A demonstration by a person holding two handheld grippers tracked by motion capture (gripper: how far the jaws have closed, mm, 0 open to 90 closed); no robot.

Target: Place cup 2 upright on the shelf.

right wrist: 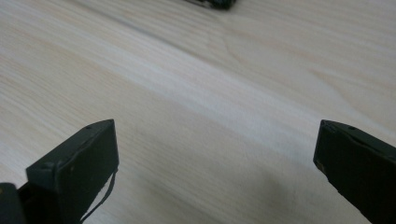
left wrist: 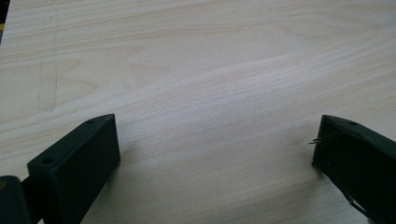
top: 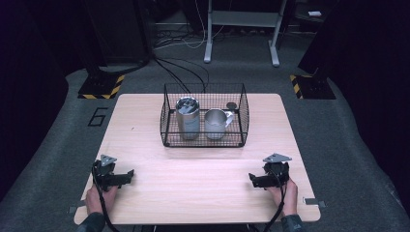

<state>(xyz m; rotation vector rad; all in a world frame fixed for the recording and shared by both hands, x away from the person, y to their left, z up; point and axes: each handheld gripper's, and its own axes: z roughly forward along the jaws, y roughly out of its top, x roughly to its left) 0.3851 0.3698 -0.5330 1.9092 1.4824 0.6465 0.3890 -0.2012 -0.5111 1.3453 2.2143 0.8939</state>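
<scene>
Lower left of the high view: left gripper [top: 126, 175] rests on the table [top: 203, 188], person's hand behind it, jaws pointing toward frame centre. Lower right: right gripper [top: 252, 180], mirrored pose, jaws also pointing inward. Both sit low near the bottom edge, well apart from each other and from the work items. Reads as a neutral ready stance, prob. so either one can reach forward w/o crossing the other.

Jaw state: left gripper view has both black jaws spread wide, at lower left and lower right of frame, bare wood between, nothing held. Right gripper view same: jaws wide apart, nothing between them. A dark object at top edge of that view is likely the other gripper; too cropped to confirm.

Work items: wire basket [top: 167, 116] stands centre of the high view, toward the far part of the table. Inside, upright and side by side: steel tumbler [top: 187, 118] at left w/ lid on, steel mug [top: 216, 123] at right, handle turned to frame right. Small dark round item [top: 232, 105] in basket's upper right corner; ID not possible.

Judgement: containment keeps vessels grouped; nothing yet grasped. Open top allows approach from above; side walls block a level one.
</scene>
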